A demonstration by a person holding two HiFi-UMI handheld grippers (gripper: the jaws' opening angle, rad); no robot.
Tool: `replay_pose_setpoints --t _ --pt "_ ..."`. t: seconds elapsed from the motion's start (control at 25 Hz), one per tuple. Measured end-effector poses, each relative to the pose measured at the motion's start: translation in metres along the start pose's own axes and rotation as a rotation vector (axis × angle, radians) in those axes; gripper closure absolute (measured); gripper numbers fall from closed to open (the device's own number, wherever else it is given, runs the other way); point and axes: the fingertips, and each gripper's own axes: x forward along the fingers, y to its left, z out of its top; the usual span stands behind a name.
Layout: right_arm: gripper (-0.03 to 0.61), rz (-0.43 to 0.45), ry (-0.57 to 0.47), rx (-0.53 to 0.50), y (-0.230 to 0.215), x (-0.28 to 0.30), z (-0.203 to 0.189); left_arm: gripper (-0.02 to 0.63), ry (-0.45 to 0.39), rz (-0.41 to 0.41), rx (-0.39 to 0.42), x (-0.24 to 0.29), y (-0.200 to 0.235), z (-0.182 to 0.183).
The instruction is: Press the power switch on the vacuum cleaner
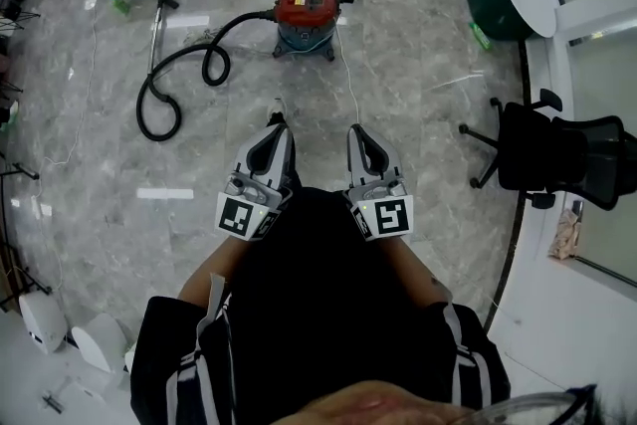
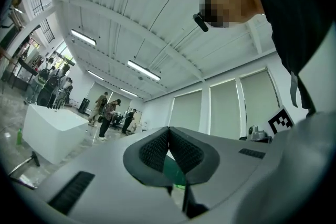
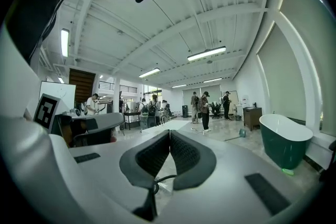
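Two-handed, kept left gripper (image 1: 276, 121) and right gripper (image 1: 356, 129) side by side at the waist, tips forward, jaws pinched shut on nothing. Spotted vacuum cleaner (image 1: 307, 15) upright on floor (image 1: 418, 65) well ahead, hose (image 1: 244, 18) running off left.

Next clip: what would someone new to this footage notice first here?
The red-topped vacuum cleaner stands on the floor ahead, its black hose curling off to the left. Nearer, the left gripper and right gripper sit side by side close to the person's torso, fingers together and empty, well short of the vacuum cleaner.
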Motion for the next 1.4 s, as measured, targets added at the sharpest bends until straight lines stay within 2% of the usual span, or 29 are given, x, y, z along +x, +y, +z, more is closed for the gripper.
replay_pose_setpoints --t 0.16,0.28,0.44,0.64,0.84,0.96,1.08,1.24,1.4 --pt "0.561 0.025 0.050 0.011 -0.019 0.088 0.013 0.595 -0.008 0.021 -0.001 0.062 0.065 0.018" --pt "0.561 0.068 0.086 0.001 -0.021 0.152 0.020 0.595 0.038 0.056 -0.028 0.095 0.114 0.013" --pt "0.561 0.073 0.144 0.016 -0.034 0.228 0.021 0.595 0.126 0.029 -0.038 0.132 0.166 -0.004" --pt "0.562 0.055 0.168 -0.006 -0.054 0.300 0.034 0.595 0.143 0.025 -0.091 0.174 0.219 0.002" --pt "0.562 0.008 0.094 0.008 -0.077 0.336 0.061 0.595 0.153 0.021 -0.064 0.208 0.250 0.019" --pt "0.561 -0.011 0.093 0.035 -0.091 0.340 0.056 0.595 0.159 0.043 -0.050 0.223 0.256 0.019" --pt "0.561 0.011 0.138 0.042 -0.099 0.358 0.031 0.595 0.158 0.084 -0.053 0.237 0.273 0.016" --pt "0.561 0.088 0.224 0.030 -0.110 0.381 -0.003 0.595 0.117 0.148 -0.067 0.256 0.280 0.023" --pt "0.561 0.140 0.294 0.029 -0.127 0.409 -0.022 0.594 0.153 0.193 -0.046 0.266 0.283 0.007"
